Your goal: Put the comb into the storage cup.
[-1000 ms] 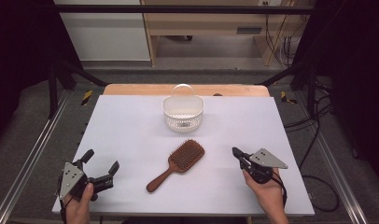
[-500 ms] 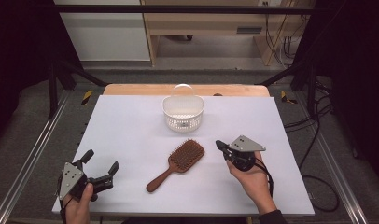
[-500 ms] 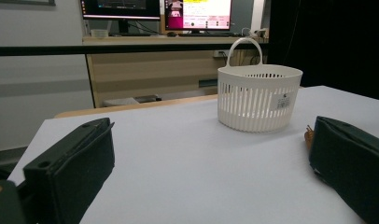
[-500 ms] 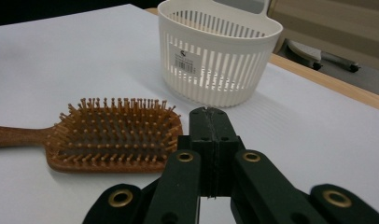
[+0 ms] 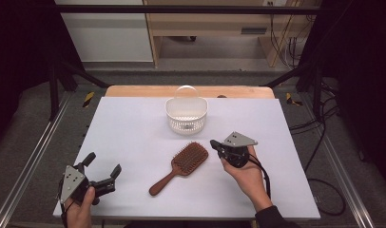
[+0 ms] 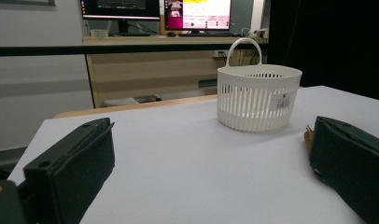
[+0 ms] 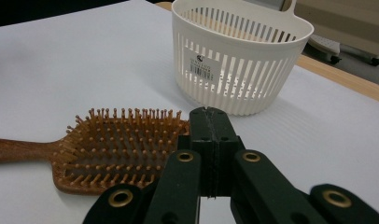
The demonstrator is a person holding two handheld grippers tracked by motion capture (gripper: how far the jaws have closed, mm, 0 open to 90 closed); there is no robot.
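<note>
On the table (image 5: 134,123) lie one hairbrush (image 5: 180,166) and one basket (image 5: 186,114); the right gripper (image 5: 215,144), jaws closed, has neared the brush, while the left gripper (image 5: 101,164) gapes.

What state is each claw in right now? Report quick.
Left claw: open, holding nothing.
Right claw: shut, empty, beside the brown wooden paddle hairbrush.
</note>
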